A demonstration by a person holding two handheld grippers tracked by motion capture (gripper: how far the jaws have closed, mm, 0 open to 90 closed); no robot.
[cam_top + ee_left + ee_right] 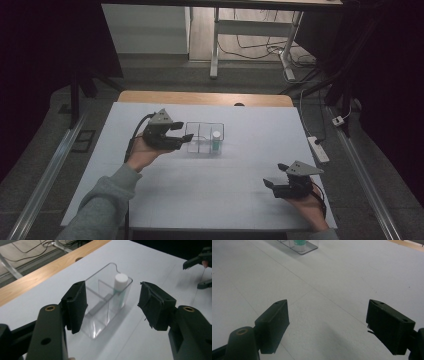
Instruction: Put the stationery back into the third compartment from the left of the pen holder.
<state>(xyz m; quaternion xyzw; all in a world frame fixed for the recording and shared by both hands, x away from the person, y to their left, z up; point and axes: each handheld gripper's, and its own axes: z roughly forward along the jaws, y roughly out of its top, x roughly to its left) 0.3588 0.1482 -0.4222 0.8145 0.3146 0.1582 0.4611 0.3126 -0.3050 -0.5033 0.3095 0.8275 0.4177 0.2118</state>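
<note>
Table: white-topped, with a wooden edge along its far side; it carries the clear container and is bare elsewhere.
Clear container: a transparent rectangular box with inner dividers, standing upright near the middle of the table, well apart from the right hand-held gripper.
Left hand-held gripper: held above the table at the container's left end; its jaws stand wide apart and hold nothing. In the left gripper view the container lies between and beyond the two black jaws, not yet touched so far as can be told.
Right hand-held gripper: resting low near the front right corner of the table, jaws wide open and empty; the right gripper view looks across bare table toward the container.
Small bottle: white cap, green-tinted body, upright in the compartment at the container's right end, the end farthest from the left hand-held gripper.
Step in hand: judged to be the approach, with the left hand-held gripper lined up on the container before any grasp.
Next move: likely calls for advancing until a wall, or the bottle, sits between the jaws, then closing gently, since the thin clear walls may slide or tip.
</note>
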